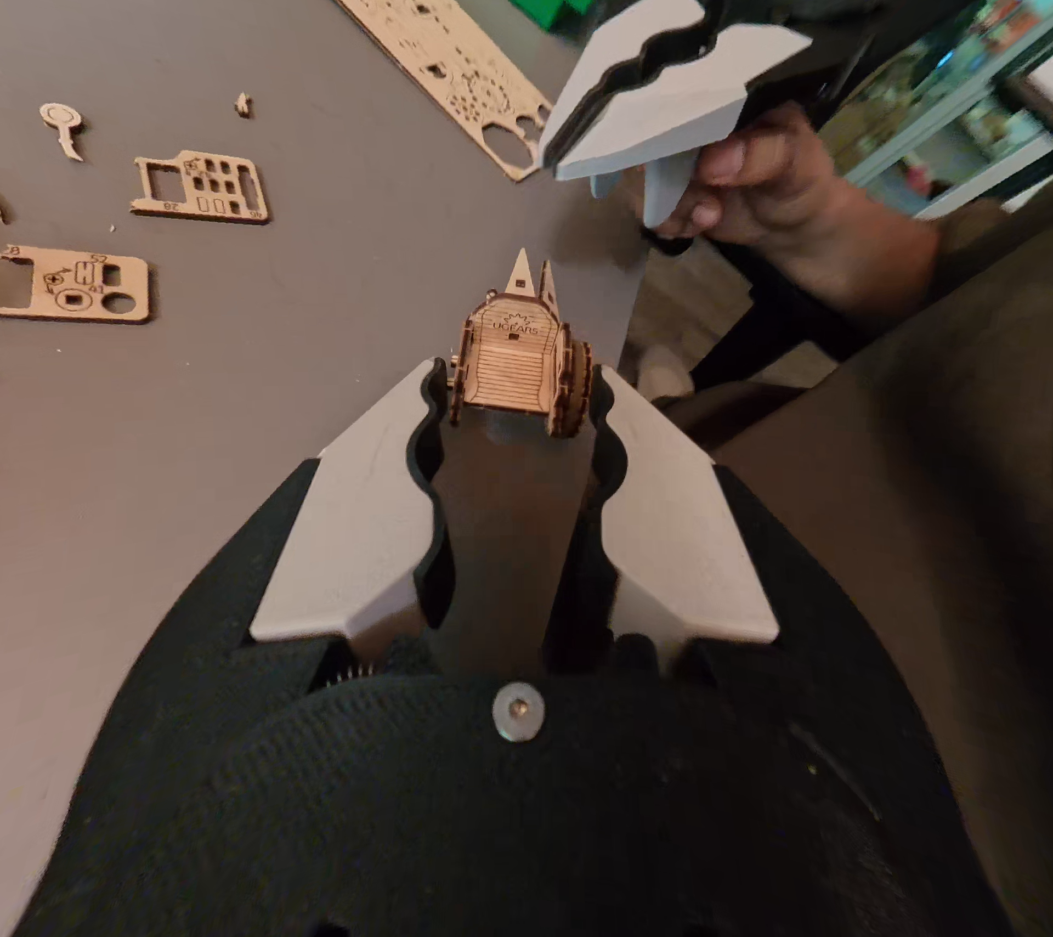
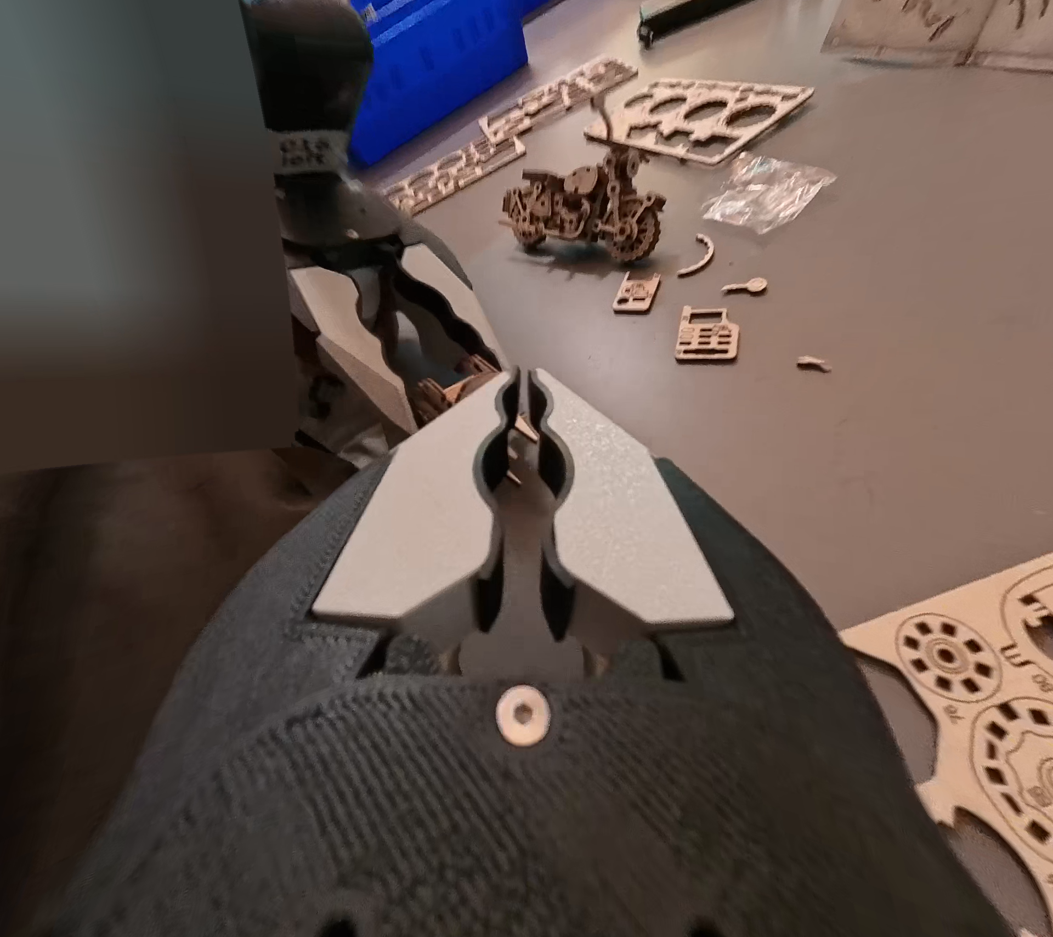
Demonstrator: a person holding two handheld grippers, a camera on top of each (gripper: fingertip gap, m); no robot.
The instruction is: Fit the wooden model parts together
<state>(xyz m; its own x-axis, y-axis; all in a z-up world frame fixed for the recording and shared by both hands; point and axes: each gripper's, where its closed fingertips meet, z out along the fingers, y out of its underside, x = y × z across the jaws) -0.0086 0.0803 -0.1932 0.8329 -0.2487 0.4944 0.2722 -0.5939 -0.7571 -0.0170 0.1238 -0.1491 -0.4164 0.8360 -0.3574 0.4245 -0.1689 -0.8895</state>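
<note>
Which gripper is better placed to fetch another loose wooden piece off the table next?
Probably the right gripper: its tips look nearly shut, with no piece clearly held. The left gripper is clamped on the small wooden sub-assembly. Loose pieces lie ahead of the right one.

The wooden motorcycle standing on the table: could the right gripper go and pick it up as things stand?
Probably yes. The motorcycle stands alone on the grey table, with bare surface between it and the right gripper. Its fingers are nearly shut and look empty, so they would need opening first.
</note>
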